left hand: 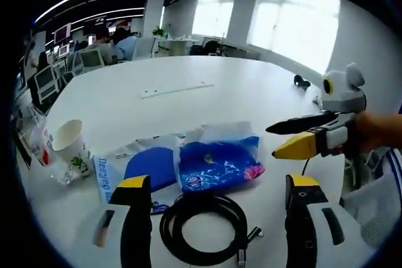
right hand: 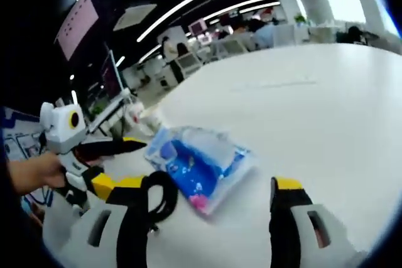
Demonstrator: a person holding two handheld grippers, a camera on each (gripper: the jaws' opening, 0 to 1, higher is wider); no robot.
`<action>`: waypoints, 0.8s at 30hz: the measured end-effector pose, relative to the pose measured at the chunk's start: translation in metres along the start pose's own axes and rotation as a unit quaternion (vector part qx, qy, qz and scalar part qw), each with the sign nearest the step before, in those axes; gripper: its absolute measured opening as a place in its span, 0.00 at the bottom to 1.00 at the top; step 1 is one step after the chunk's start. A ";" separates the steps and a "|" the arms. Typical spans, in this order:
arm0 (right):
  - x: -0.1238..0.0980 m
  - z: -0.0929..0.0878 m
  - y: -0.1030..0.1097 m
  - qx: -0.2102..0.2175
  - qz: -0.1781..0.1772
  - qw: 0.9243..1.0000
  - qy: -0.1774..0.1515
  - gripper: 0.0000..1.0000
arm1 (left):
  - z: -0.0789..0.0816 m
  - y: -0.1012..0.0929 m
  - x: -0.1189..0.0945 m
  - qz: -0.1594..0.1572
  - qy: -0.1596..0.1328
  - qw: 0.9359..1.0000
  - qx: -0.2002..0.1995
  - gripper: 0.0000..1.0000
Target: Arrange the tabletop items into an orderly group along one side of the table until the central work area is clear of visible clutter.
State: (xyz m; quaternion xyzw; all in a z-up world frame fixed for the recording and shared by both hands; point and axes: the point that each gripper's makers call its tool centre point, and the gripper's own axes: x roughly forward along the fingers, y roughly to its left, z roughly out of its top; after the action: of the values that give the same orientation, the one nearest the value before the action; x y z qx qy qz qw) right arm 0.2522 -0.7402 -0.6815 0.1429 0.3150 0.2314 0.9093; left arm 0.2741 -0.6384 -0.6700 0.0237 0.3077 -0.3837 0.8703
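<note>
White table [left hand: 207, 101] in an open office, bright windows behind. Left gripper [left hand: 220, 187]: jaws wide apart, holding nothing, a coiled black cable [left hand: 202, 225] between them on the table. Just beyond the tips, blue packets [left hand: 217, 162]; past the left jaw, a paper cup [left hand: 69, 144]. Right gripper [right hand: 209, 191]: jaws likewise spread and empty, packets lying ahead between them, touching neither. Beyond the cup, possibly more small items, too blurred to name.
</note>
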 end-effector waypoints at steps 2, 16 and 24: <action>0.001 -0.003 -0.003 0.010 -0.007 1.000 0.003 0.66 | 0.003 0.005 0.006 0.001 0.003 1.000 0.005 0.78; 0.012 -0.019 -0.012 0.042 -0.025 0.999 0.020 0.50 | 0.000 0.019 0.038 -0.009 0.015 1.000 -0.006 0.45; 0.018 -0.023 -0.013 0.054 -0.030 0.998 0.032 0.25 | -0.001 0.022 0.048 -0.014 0.019 1.000 -0.015 0.24</action>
State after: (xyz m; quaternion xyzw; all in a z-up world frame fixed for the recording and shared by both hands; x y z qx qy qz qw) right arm 0.2545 -0.7401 -0.7130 0.1747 0.3603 0.1911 0.8962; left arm 0.3135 -0.6536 -0.7012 0.0139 0.3297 -0.3906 0.8594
